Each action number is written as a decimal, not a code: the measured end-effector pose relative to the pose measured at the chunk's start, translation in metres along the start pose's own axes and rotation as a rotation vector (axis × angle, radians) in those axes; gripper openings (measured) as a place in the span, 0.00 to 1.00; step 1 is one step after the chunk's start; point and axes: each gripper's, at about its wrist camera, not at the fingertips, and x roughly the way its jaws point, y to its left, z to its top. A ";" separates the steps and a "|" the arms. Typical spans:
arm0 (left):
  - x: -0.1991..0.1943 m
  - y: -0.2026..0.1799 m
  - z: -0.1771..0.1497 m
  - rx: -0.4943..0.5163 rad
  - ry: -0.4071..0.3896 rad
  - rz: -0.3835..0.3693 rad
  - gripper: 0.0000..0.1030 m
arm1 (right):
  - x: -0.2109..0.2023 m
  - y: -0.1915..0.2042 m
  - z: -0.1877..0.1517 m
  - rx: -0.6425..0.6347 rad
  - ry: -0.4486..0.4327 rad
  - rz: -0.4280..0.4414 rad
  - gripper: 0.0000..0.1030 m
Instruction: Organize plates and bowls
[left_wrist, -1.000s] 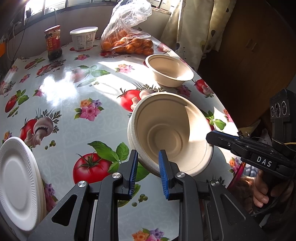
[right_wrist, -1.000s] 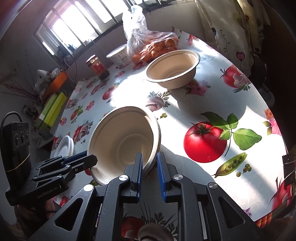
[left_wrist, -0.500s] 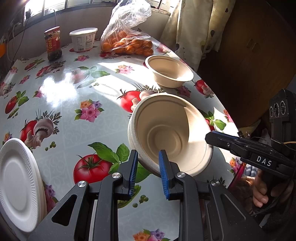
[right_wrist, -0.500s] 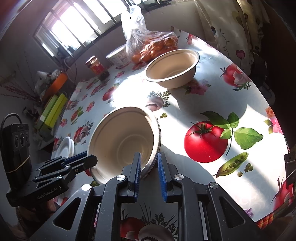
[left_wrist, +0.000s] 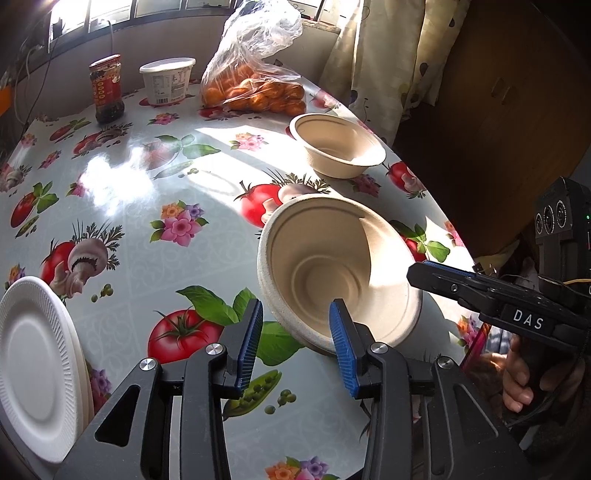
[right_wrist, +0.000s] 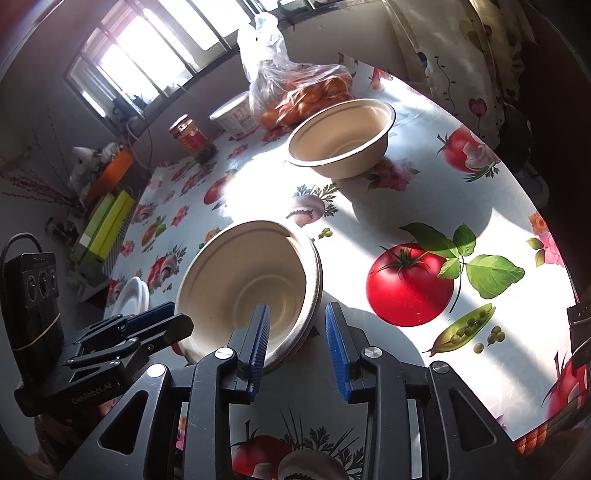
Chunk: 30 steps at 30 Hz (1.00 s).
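I see both claws spread, neither pinching anything. Left gripper (left_wrist: 295, 334) straddles the near rim of the tilted beige paper bowl stack (left_wrist: 332, 269) on the vegetable-print oilcloth table (left_wrist: 140, 229); right gripper (right_wrist: 297, 339) straddles the opposite rim. Second beige paper bowl (right_wrist: 341, 142) sits upright further back, near the plastic bag of oranges (left_wrist: 255, 88). White foam plates (left_wrist: 35, 365) at my left edge.

we see hard sunlight from the far window (right_wrist: 147, 55) glaring on the glossy tablecloth (left_wrist: 122, 184); bowls cast sharp shadows, fisheye bends the dark edges, focus stays crisp.
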 end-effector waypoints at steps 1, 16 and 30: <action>0.000 0.001 0.000 -0.001 -0.001 0.000 0.38 | 0.001 0.001 -0.001 0.002 -0.001 0.001 0.30; -0.002 0.009 0.011 -0.020 -0.021 -0.009 0.38 | -0.003 -0.014 0.009 0.036 -0.011 0.012 0.31; -0.018 0.022 0.064 0.005 -0.111 -0.003 0.38 | -0.029 -0.038 0.046 0.050 -0.107 -0.024 0.31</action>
